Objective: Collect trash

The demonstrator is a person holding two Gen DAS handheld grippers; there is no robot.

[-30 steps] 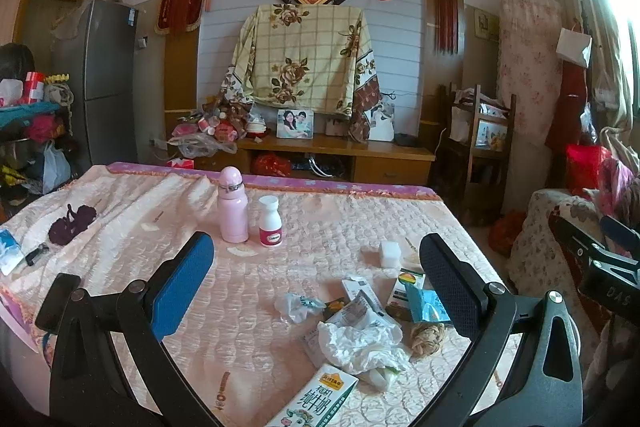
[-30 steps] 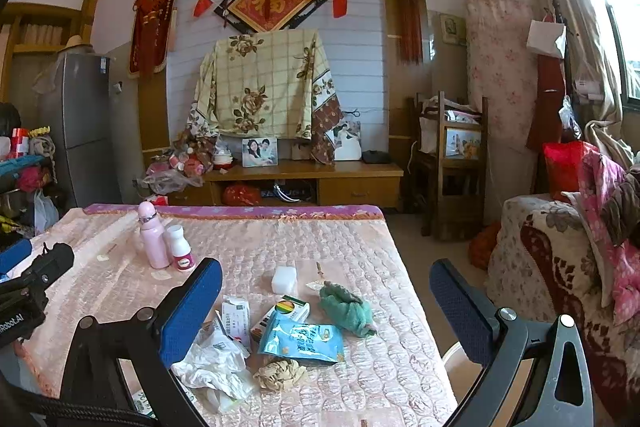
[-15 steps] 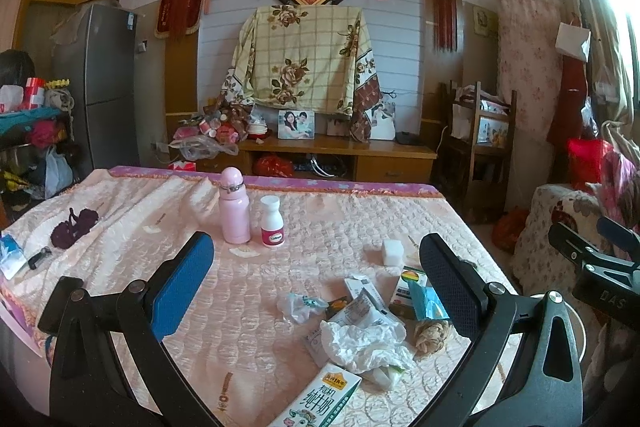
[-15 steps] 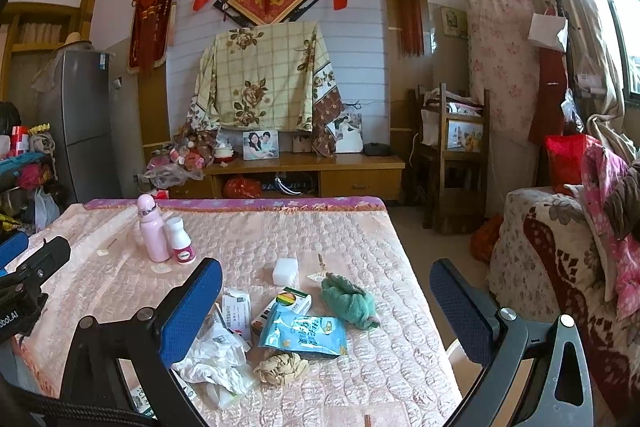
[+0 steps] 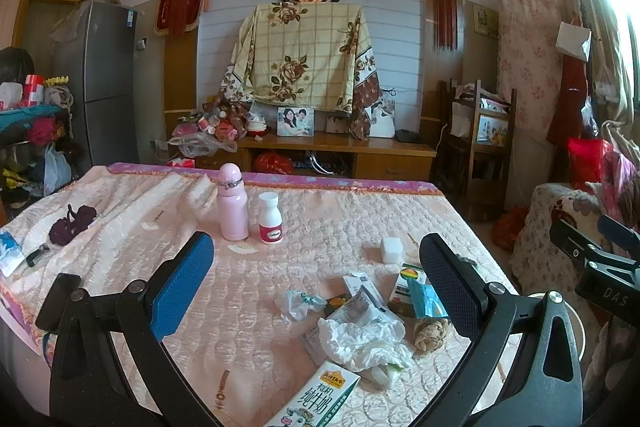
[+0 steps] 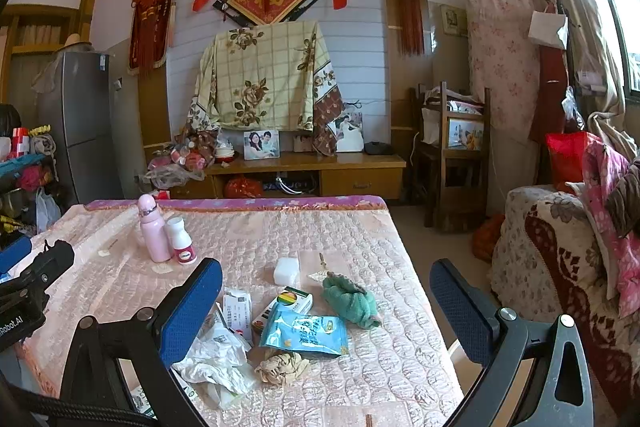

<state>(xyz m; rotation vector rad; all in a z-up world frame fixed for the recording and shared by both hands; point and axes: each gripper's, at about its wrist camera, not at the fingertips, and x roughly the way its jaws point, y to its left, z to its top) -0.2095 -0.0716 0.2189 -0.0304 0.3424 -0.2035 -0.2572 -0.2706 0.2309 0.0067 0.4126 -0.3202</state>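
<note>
A heap of trash lies on the quilted pink table (image 5: 280,259): crumpled white paper (image 5: 360,341), a milk carton (image 5: 316,403), a blue packet (image 6: 304,335), a brown paper ball (image 6: 282,367), a small colourful box (image 6: 286,307) and a green cloth wad (image 6: 352,301). My left gripper (image 5: 316,283) hovers open just short of the heap, holding nothing. To the right, my right gripper (image 6: 326,309) is open too, with the blue packet and the green wad showing between its fingers from above.
A pink bottle (image 5: 232,207) and a white pill bottle (image 5: 270,219) stand further back, a white cube (image 5: 392,249) to their right. A white round rim (image 5: 576,327) sits low beside the table's right edge. A floral sofa (image 6: 560,267) is at the right.
Both views have drifted only slightly. The trash on the table has not moved, and both grippers have stayed open.
</note>
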